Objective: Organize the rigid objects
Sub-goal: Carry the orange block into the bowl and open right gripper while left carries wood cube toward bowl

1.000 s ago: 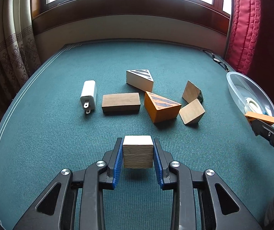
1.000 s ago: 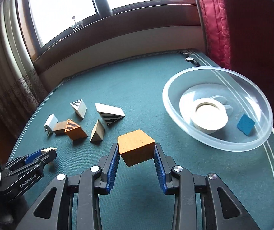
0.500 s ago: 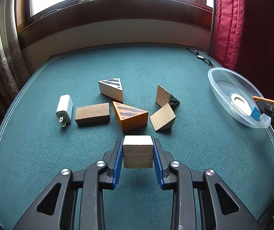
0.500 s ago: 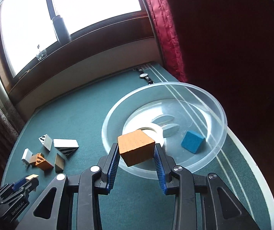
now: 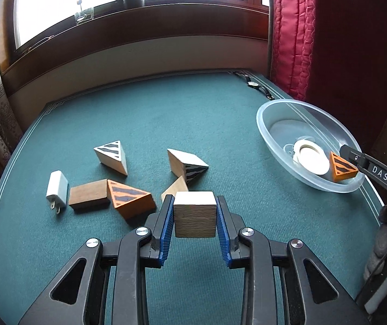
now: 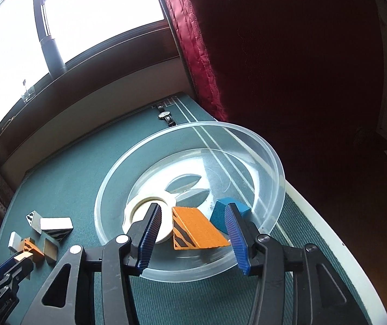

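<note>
- Since a moment ago, our right gripper [image 6: 193,233] has spread its jaws, and the orange wedge [image 6: 197,231] now lies free in the bowl [image 6: 272,162].
- Our left gripper [image 5: 194,214] pinches a wood block [image 5: 194,218] above the cloth [image 5: 166,119].
- Loose blocks [image 5: 128,200] and a charger [image 5: 57,188] lie left of the bowl.

Plain triangular wooden wedge [image 5: 175,189] half hidden behind left gripper's [image 5: 195,218] finger. Blue block [image 6: 221,212] in clear plastic bowl [image 6: 272,159] partly behind right gripper's finger [image 6: 235,233]. Wristwatch [image 6: 165,115] dial too small to read. Left gripper [image 6: 17,261] cut by frame edge.
</note>
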A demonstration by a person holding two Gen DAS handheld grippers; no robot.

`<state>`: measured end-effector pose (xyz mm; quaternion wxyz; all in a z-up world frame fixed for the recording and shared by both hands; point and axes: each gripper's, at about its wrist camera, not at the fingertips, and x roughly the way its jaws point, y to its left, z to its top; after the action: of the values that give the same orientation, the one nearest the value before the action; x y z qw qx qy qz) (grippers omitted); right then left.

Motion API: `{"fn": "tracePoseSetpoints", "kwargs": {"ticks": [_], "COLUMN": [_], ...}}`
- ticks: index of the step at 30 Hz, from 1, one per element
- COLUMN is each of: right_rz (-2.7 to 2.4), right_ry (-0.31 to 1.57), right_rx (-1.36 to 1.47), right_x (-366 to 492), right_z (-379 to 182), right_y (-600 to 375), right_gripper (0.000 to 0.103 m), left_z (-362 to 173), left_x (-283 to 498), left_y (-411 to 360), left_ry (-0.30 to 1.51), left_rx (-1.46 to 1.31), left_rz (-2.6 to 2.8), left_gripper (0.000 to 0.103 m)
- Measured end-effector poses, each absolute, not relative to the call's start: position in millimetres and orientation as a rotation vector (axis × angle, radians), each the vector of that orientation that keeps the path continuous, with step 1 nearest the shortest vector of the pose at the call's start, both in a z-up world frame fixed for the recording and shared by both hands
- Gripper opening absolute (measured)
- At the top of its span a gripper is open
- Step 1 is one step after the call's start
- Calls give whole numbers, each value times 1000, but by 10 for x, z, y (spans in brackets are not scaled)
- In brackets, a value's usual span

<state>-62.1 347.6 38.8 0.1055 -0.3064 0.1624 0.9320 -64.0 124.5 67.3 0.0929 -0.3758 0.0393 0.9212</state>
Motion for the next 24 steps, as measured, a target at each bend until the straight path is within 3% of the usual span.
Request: {"fn": "tracePoseSetpoints", "kwargs": {"ticks": [24], "right_rz": [2602], "right_ry": [517], "right_rx": [-717], "right_x": [-441], "right_z": [329], "right_y": [3662], "right_gripper": [56], "left_z": [862], "left_x": [-1364], "left_y": [2311], "left_ry": [147], "left_rx": [-1047], "left_rz": [2525], "left_gripper": [31]}}
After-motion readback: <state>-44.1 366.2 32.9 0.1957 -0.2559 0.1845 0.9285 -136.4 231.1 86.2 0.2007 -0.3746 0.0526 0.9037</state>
